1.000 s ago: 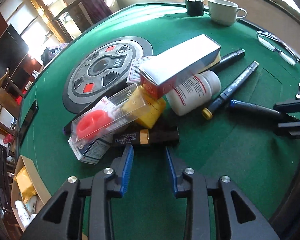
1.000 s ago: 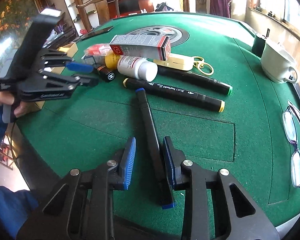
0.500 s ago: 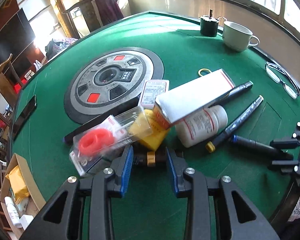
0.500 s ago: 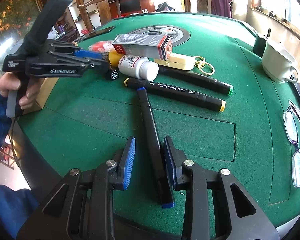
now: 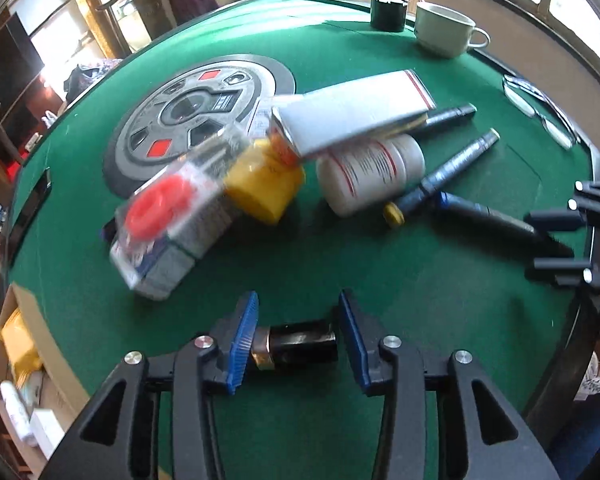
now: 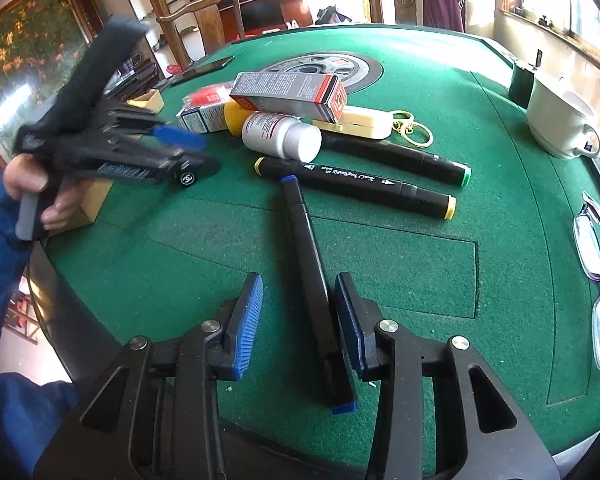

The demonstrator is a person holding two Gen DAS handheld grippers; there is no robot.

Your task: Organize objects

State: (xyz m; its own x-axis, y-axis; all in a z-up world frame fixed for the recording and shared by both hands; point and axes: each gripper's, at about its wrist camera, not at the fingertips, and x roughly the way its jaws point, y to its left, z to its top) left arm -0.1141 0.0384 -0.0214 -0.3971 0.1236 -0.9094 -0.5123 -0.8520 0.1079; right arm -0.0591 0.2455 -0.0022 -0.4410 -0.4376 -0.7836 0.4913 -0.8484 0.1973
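Observation:
My left gripper point(image 5: 298, 336) holds a black and gold lipstick tube point(image 5: 296, 346) crosswise between its blue pads, lifted off the green table; the tube's round end shows in the right wrist view point(image 6: 187, 178). A pile lies ahead: clear pack with a red ring point(image 5: 168, 208), yellow bottle point(image 5: 266, 188), white pill bottle point(image 5: 374, 174), grey box point(image 5: 352, 120). My right gripper point(image 6: 298, 320) straddles a blue-capped black marker point(image 6: 312, 284) lying on the felt; its jaws stand apart, the right pad against the marker.
Two more black markers point(image 6: 356, 184) lie beyond. A cream case with yellow rings point(image 6: 364, 122), a white cup point(image 6: 560, 120), glasses point(image 6: 596, 268) and the table's round centre panel point(image 5: 196, 116) are on the felt. A cardboard box point(image 5: 16, 360) sits off the left edge.
My left gripper closed on the lipstick tube and pulled it back out of the pile toward the table's near edge. The right gripper stayed over the blue marker.

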